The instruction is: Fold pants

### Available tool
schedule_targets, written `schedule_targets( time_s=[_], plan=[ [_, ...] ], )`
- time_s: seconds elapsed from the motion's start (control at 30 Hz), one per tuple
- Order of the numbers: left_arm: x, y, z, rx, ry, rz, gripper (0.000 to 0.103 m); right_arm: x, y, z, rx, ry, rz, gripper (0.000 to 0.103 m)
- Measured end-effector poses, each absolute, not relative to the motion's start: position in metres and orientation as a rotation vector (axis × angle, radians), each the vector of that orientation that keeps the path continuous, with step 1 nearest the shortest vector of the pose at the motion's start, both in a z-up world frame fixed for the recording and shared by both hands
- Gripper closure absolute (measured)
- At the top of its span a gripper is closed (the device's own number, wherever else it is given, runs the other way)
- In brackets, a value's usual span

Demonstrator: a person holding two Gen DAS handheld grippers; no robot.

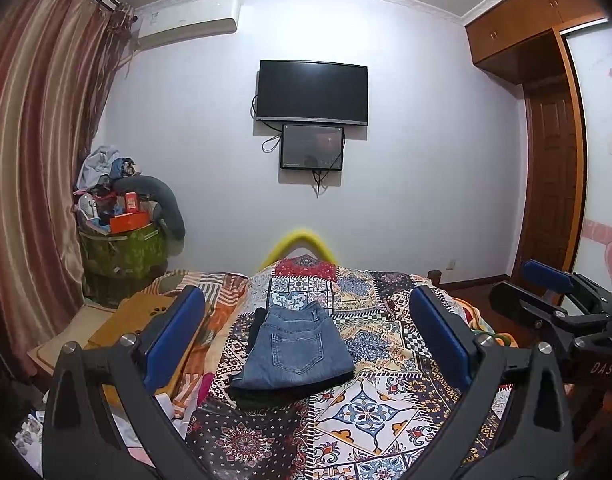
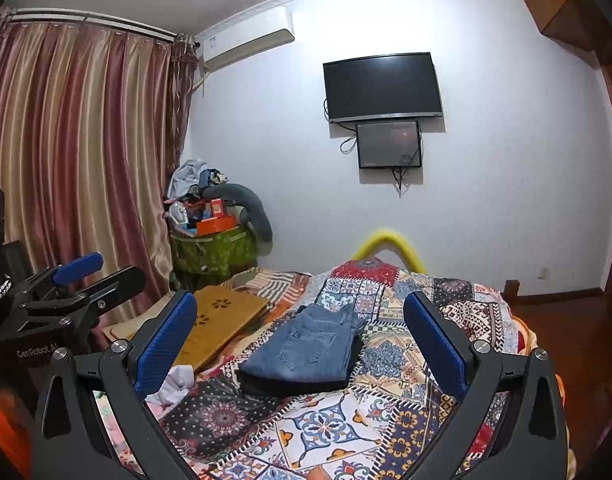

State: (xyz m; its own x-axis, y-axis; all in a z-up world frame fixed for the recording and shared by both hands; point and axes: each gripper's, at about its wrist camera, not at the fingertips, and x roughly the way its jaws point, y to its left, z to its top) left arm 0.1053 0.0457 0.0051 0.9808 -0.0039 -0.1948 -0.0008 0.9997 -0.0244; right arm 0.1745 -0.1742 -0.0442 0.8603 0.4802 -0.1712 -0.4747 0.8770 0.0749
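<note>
Blue denim pants [image 1: 296,350] lie folded into a compact stack on the patchwork bedspread [image 1: 370,404], back pocket facing up. My left gripper [image 1: 306,332] hovers above and in front of them, open, its blue pads wide apart with nothing between. The right gripper [image 1: 546,292] shows at the right edge of the left wrist view. In the right wrist view the same folded pants [image 2: 306,352] rest on the bedspread [image 2: 330,424], and my right gripper [image 2: 302,328] is open and holds nothing. The left gripper [image 2: 82,276] appears at the left edge there.
A yellow wooden board [image 2: 222,320] lies on the bed's left side beside a crumpled white cloth [image 2: 174,388]. A cluttered green bin [image 1: 122,248] stands by the curtain [image 1: 34,184]. A television [image 1: 312,94] hangs on the far wall, a wooden wardrobe [image 1: 546,128] at right.
</note>
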Motion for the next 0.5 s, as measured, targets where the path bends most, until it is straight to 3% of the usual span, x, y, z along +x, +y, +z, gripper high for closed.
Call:
schedule_targets(
  time_s=[0.5],
  plan=[
    [0.1067,0.0420,0.0038,-0.016,0.206,-0.014,0.000,0.1744,-0.1762,-0.0432,0.043,0.190,0.489,0.000]
  ],
)
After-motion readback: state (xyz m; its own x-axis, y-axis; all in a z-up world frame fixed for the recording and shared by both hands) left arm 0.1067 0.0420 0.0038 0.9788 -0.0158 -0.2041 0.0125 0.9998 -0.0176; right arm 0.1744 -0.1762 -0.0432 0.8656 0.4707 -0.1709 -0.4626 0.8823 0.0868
